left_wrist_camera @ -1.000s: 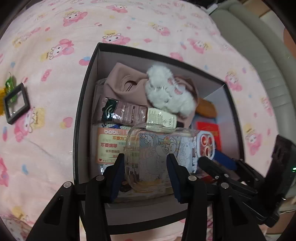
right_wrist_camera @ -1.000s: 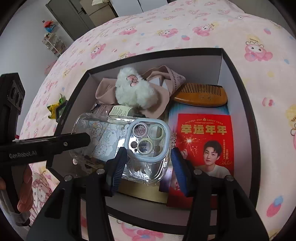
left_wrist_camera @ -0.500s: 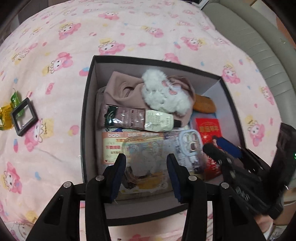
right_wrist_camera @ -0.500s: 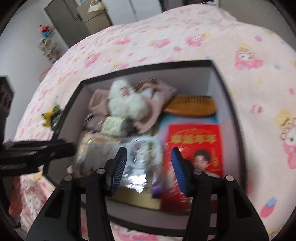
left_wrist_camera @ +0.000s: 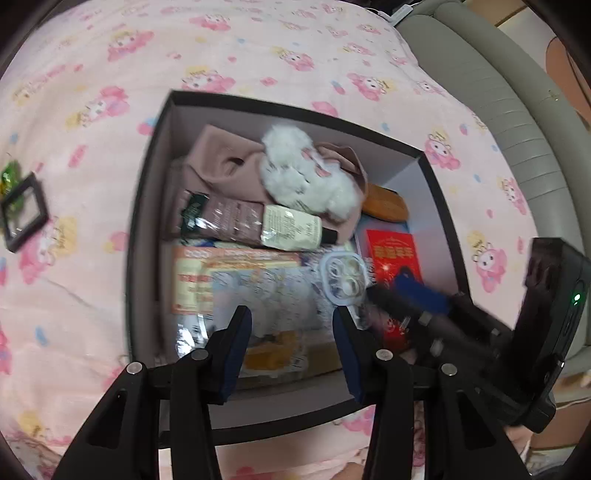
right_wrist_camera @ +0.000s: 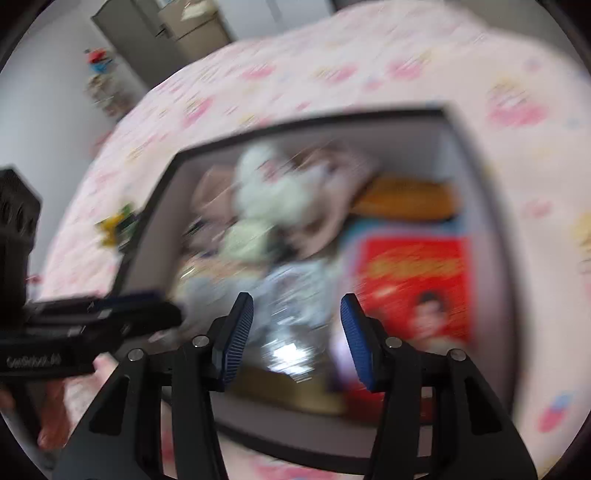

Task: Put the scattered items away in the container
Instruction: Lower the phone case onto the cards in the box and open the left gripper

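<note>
My left tongs (left_wrist_camera: 291, 350) hang with their blue pads apart and nothing between them, over the near edge of the black box (left_wrist_camera: 147, 173); my right tongs (right_wrist_camera: 297, 338) are likewise spread and empty above the same box (right_wrist_camera: 476, 155), though that view is badly smeared. In the left view the right tool (left_wrist_camera: 421, 299) reaches in from the side over the box's near right corner. Everything rests on a pink bedspread (left_wrist_camera: 92, 92) printed with little cartoon rabbits, wrinkled on the near left, with a grey padded headboard (left_wrist_camera: 517, 110) along its far right side. In the right view a pale wall, a grey cabinet (right_wrist_camera: 122, 33) and a cluttered shelf (right_wrist_camera: 99, 81) stand beyond the bed. Inside the box, directly past my left pads, a clear phone case (left_wrist_camera: 295, 291) with a cartoon print lies flat on top of an orange-and-white packet (left_wrist_camera: 192, 273), its camera ring toward the right. Beyond it lie a brownish tube (left_wrist_camera: 229, 221) and a cream-labelled bottle (left_wrist_camera: 291, 230) side by side, then a mauve cloth (left_wrist_camera: 218, 162) with a white fluffy toy (left_wrist_camera: 303, 173) on it. To the right are a wooden comb (left_wrist_camera: 386, 205) at the far corner and a red booklet (left_wrist_camera: 395, 254) nearer me. Out on the bedspread, well left of the box, a small black frame (left_wrist_camera: 24, 212) lies touching a green and yellow wrapper (left_wrist_camera: 8, 175).
</note>
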The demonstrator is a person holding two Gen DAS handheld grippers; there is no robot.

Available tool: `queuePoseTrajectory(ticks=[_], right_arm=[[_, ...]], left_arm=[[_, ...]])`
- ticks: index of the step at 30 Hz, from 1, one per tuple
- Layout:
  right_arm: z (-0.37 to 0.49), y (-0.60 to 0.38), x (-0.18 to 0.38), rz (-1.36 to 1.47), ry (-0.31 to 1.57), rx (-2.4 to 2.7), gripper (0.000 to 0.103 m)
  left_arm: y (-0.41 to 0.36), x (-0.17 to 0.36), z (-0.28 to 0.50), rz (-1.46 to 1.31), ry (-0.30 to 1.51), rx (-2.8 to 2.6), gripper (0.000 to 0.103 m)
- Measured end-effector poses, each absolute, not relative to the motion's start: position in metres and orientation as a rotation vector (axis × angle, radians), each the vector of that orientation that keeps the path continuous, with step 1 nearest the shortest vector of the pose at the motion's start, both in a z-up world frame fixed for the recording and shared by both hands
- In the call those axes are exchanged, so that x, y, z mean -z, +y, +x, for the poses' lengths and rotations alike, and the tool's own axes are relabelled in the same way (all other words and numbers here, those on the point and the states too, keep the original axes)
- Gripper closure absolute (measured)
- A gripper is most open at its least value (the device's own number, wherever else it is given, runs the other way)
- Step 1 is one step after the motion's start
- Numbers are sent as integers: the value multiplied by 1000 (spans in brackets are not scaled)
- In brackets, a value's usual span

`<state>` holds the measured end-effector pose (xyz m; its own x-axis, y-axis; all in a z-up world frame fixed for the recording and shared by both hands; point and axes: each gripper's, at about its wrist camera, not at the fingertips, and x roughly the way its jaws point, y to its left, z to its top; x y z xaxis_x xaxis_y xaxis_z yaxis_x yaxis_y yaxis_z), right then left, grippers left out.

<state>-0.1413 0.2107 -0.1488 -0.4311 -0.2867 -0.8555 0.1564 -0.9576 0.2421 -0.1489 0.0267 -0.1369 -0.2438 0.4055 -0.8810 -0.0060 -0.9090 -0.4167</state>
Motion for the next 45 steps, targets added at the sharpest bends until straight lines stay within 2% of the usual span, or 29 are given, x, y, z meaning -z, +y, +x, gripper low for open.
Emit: queuePoseTrajectory(ticks=[2, 13, 14, 16, 21, 25, 31, 32, 33, 36, 38, 42, 45], right_arm=[[-138, 219, 140, 1462, -166, 2553, 52], [-142, 243, 132, 1428, -333, 2603, 52], [-142, 244, 130, 1421, -329, 2611, 52], [-142, 245, 132, 1432, -342, 2596, 52], [-145, 239, 140, 1472, -356, 2518, 52], [-147, 226, 153, 1529, -372, 2402, 52], [-154, 201, 175, 1637, -311, 2279, 52], [-154, 197, 177, 1640, -303, 2260, 49], [-154, 194, 178, 1637, -315, 2234, 45], [-150, 194, 176, 1611, -376, 2174, 45], [-150, 199, 172, 1591, -404, 2199, 46], [-148, 212, 151, 1512, -279, 2466, 45], [-146, 219, 143, 1467, -306, 2522, 45]], left_arm=[[35, 143, -150, -1755, -483, -2189, 63], [87, 166, -172, -1742, -428, -2116, 65], [89, 168, -172, -1756, -416, -2122, 65], [89, 170, -170, -1790, -381, -2152, 72], [67, 164, -165, -1888, -302, -2236, 72], [38, 148, -154, -1838, -441, -2237, 72], [16, 127, -142, -1760, -466, -2325, 72], [14, 128, -142, -1753, -482, -2320, 72], [13, 129, -142, -1745, -498, -2320, 72], [16, 135, -146, -1752, -517, -2321, 72], [16, 138, -144, -1753, -530, -2318, 72], [20, 140, -143, -1719, -545, -2298, 72], [30, 144, -147, -1707, -542, -2262, 72]])
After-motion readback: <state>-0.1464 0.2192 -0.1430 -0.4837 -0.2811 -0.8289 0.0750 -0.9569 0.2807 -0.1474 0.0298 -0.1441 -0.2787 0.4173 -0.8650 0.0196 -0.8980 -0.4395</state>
